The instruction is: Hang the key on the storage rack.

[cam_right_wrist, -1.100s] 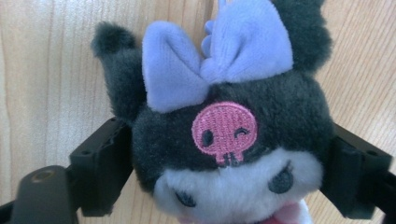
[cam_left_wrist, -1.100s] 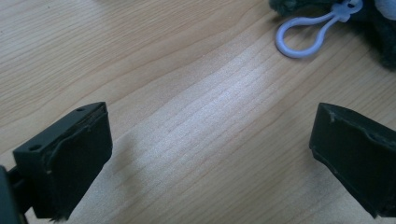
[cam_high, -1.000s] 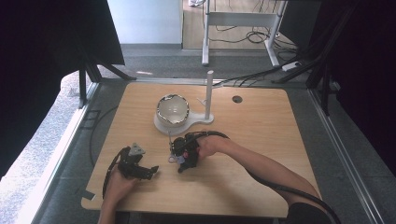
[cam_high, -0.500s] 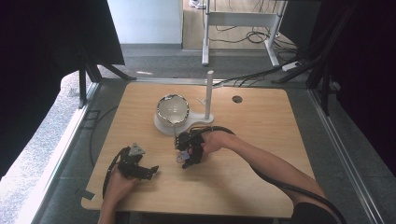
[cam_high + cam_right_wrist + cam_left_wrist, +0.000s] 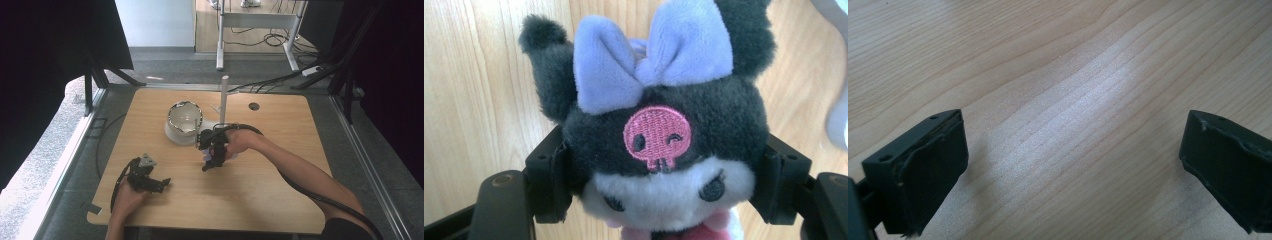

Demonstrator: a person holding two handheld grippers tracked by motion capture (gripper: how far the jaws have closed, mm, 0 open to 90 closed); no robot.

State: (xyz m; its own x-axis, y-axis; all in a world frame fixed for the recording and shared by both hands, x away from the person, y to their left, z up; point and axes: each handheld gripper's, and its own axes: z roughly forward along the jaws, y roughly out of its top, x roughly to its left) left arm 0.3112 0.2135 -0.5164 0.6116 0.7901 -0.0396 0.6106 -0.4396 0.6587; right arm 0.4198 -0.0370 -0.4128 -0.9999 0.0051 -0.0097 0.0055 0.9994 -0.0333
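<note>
While the right claw (image 5: 659, 185) is clenched on a plush toy (image 5: 664, 130), its two black jaws press the sides of the toy's head, which has a black hood, a lilac bow and a pink embroidered skull. From the high view, that claw (image 5: 212, 152) holds the toy above the middle of the wooden counter (image 5: 280, 190), near a white stand (image 5: 175, 134) bearing a shiny metal bowl (image 5: 183, 116) and an upright white post (image 5: 224, 100). Well apart, near the counter's front left edge, the left claw (image 5: 161, 184) lies low over bare wood, its jaws spread wide and released (image 5: 1073, 165).
</note>
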